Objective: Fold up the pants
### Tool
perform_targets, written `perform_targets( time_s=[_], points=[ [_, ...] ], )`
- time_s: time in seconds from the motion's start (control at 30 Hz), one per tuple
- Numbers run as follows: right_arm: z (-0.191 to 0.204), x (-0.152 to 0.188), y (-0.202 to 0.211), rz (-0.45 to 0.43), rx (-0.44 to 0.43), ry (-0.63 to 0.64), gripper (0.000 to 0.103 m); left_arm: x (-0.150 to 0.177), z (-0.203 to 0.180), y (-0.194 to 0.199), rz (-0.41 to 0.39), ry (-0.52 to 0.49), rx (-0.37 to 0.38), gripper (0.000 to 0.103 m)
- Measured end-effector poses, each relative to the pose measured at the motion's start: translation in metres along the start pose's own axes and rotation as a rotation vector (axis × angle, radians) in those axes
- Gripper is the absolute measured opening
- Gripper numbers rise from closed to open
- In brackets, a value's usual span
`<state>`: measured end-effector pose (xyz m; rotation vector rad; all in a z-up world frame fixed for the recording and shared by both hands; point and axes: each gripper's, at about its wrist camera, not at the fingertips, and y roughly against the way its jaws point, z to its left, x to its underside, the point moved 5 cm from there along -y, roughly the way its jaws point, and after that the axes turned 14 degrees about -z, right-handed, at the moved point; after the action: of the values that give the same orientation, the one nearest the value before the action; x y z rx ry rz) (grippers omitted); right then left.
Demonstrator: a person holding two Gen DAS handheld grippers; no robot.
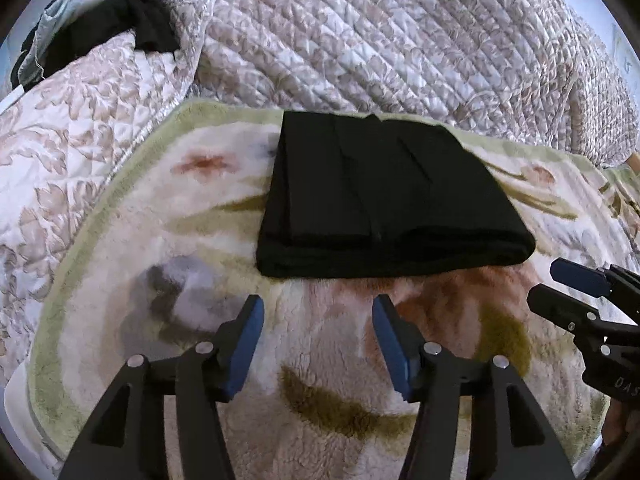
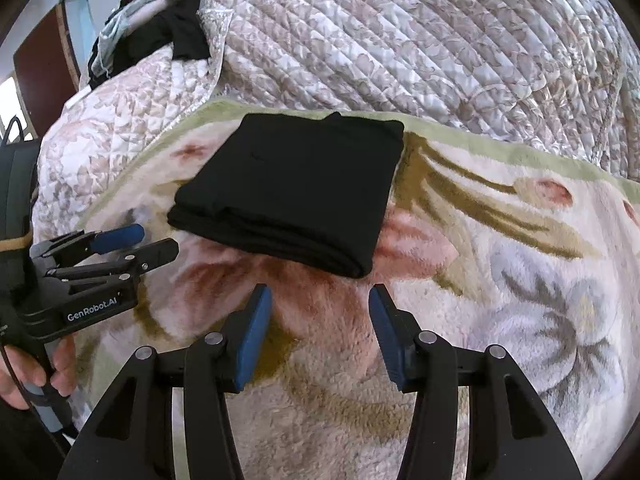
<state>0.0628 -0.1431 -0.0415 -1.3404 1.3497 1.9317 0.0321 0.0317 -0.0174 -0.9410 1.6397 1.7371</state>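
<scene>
Both tongs, left (image 1: 318,320) & right (image 2: 320,312), open, empty, just short of folded pants (image 1: 384,200) on blanket (image 1: 160,208). Prob done; if tidying, press edges flat, don't drag.

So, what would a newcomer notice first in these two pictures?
First, the black folded pants, a neat rectangle on the fluffy floral blanket. Then the two open, empty grippers just short of it: the left gripper and the right gripper. Behind lies a quilted bedspread.
</scene>
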Motion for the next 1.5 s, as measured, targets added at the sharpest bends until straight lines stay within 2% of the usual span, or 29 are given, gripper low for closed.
perform_targets(
  time_s=[0.23,0.6,1.5],
  points=[
    [-0.010,0.019,-0.015,0.066,0.029,-0.010,0.051,0.011,0.000,-0.009,0.030,-0.005,0.006,0.063],
    [-0.012,0.023,-0.018,0.043,0.021,-0.021,0.056,0.014,-0.005,-0.012,0.025,-0.032,0.001,0.074],
    [-0.013,0.023,-0.020,0.034,0.030,-0.009,0.061,0.012,-0.007,-0.017,0.059,-0.036,0.004,0.084]
  ],
)
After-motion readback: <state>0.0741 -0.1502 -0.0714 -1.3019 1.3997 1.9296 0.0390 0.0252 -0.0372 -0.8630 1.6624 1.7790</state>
